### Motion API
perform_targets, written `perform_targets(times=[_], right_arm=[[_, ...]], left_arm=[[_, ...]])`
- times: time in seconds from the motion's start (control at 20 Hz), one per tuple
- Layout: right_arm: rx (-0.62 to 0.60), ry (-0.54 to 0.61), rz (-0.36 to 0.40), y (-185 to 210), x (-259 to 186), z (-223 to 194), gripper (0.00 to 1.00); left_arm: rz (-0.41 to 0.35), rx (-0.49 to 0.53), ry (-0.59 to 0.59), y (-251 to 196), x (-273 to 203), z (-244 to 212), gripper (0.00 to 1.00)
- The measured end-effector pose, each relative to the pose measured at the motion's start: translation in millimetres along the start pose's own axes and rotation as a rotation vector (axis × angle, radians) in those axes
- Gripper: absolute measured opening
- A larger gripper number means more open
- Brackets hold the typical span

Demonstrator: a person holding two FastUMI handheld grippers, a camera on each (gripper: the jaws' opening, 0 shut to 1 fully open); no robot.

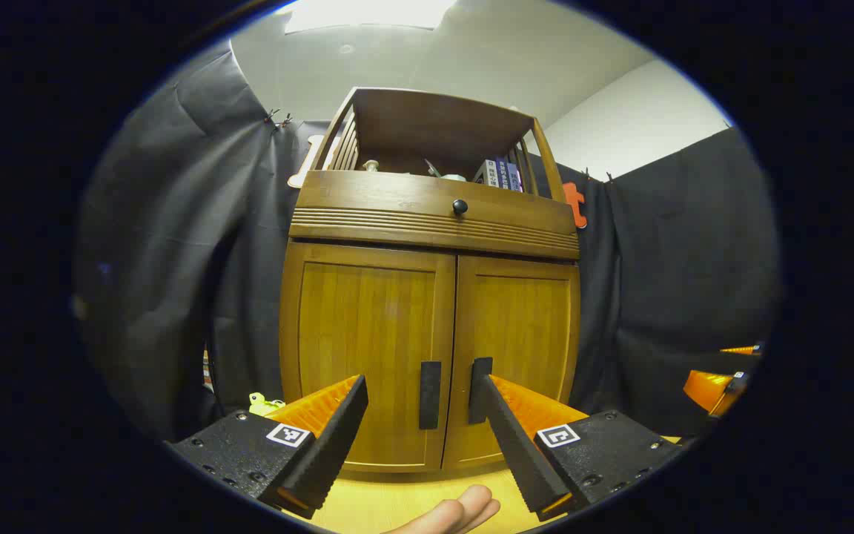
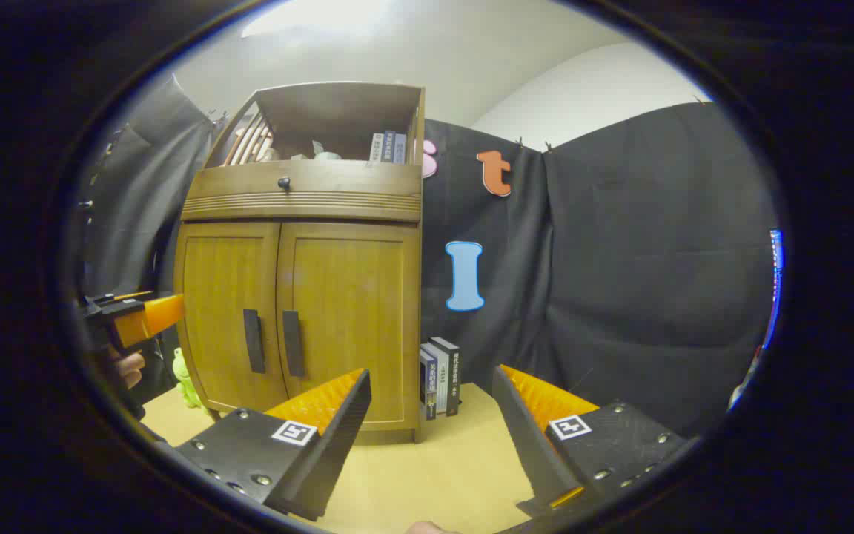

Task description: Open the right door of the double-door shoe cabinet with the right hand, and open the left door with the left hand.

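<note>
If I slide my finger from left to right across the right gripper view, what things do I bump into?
The other claw → green frog toy → left door handle → right door handle → standing books beside the cabinet → black cloth wall.

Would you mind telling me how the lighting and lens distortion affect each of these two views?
Left gripper view: a ceiling light blows out the top edge, the cabinet bulges barrel-like yet stays sharp, and the left gripper is crisp. Right gripper view: similar glare overhead, the cabinet leans and bows, and the standing books remain readable as shapes.
</note>
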State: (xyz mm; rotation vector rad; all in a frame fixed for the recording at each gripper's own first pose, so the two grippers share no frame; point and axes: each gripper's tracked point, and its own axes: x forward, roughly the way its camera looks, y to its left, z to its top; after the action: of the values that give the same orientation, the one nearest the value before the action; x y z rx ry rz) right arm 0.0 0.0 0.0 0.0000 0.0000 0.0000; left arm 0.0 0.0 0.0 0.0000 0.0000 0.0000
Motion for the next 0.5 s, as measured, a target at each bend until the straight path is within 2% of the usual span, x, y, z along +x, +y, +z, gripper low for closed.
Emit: perform_targets(times=[0.05, 0.15, 0.2, 0.5], right_arm=[[0.002, -0.007, 0.008, 1.7, -2.3, 0.7, 1.00], [0.002, -0.010, 0.017, 2.7, -4.3, 1.3, 1.00], [0.003, -0.011, 0.015, 1.5, -4.4, 1.9, 1.00], [-0.008, -0.010, -0.002, -8.2, -0.7, 2.6, 1.00]], left_arm=[[0.002, 0.003, 0.009, -2.7, 0.9, -3.2, 0.92], [0.011, 0.016, 0.022, -4.4, 4.0, -5.3, 0.95], [0.012, 0.022, 0.024, -6.2, 4.7, -5.4, 0.92], [-0.010, 0.020, 0.022, -8.0, 0.9, -5.5, 0.92]])
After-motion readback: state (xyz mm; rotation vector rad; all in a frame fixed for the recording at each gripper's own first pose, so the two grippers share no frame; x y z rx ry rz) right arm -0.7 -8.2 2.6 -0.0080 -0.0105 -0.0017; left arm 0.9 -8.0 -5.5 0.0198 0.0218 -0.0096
